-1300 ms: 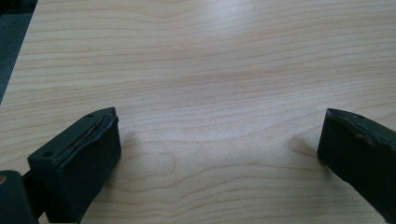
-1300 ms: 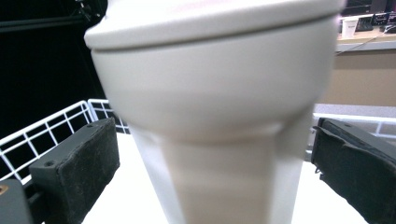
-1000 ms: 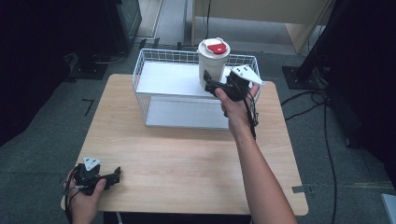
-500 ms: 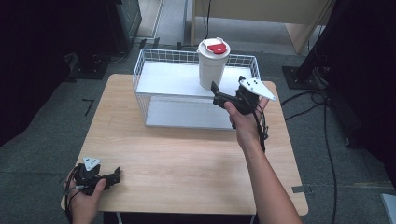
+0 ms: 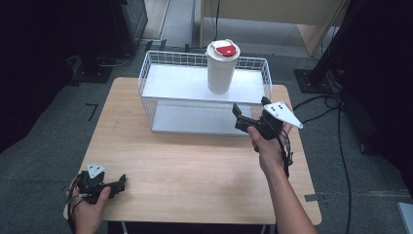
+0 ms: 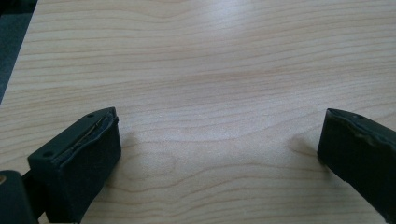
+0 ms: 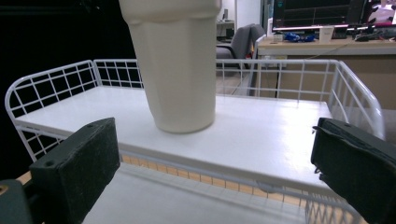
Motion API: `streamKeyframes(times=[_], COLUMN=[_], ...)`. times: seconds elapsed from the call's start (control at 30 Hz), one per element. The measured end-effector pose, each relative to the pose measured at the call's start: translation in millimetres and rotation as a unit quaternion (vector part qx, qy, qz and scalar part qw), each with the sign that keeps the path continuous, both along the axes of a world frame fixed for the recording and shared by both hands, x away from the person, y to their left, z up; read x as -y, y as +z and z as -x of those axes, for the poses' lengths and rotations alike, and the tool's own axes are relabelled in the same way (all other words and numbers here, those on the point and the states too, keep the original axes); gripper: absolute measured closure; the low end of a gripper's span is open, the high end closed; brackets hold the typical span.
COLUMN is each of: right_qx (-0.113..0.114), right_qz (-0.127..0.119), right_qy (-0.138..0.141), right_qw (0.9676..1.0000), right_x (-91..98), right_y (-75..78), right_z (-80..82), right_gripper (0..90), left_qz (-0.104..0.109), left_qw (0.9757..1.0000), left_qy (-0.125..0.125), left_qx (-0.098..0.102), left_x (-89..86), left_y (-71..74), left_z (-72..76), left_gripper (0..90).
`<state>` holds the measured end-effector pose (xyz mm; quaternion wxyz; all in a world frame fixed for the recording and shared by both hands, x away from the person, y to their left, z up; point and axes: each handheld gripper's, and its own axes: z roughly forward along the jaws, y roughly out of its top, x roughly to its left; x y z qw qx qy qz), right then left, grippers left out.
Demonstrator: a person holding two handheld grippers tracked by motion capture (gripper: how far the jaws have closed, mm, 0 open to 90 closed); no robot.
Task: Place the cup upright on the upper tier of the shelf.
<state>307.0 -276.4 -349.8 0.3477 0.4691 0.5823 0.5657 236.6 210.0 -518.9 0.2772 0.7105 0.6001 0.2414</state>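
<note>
1. My right gripper [image 5: 251,117] had backed off the cup [image 5: 222,68] toward the frame's lower right since a second ago; jaws wide, empty.
2. The cup stayed upright on the rack [image 5: 175,83] shelf, top centre.
3. My left gripper [image 5: 114,184] hadn't moved, lower left on the table [image 5: 195,161], jaws spread, holding nothing.

Your right gripper [image 5: 249,117] hangs jaws apart at the front edge of the wire rack [image 5: 151,73], clear of the cup [image 5: 221,68] on its upper shelf. Shelf open either side of the cup; the wire rim walls its ends. The desk [image 5: 195,165] front half lies bare.
</note>
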Motion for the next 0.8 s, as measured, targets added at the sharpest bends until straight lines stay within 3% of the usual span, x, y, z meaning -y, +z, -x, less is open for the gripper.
streamKeyframes(times=[0.33,0.8], right_qx=[-0.009,-0.024], right_qz=[0.019,0.017], right_qy=[-0.01,-0.032], right_qw=[0.9997,0.9991], right_x=[18.9,50.7], right_y=[-20.2,-45.1], right_z=[23.2,52.3], right_gripper=[1.2,1.2], left_qz=[0.0,0.0], left_qw=[1.0,1.0], left_qy=[0.0,0.0], left_qx=[0.0,0.0], left_x=[0.0,0.1], left_y=[0.0,-0.1], left_z=[0.0,0.0], left_gripper=[0.0,0.0])
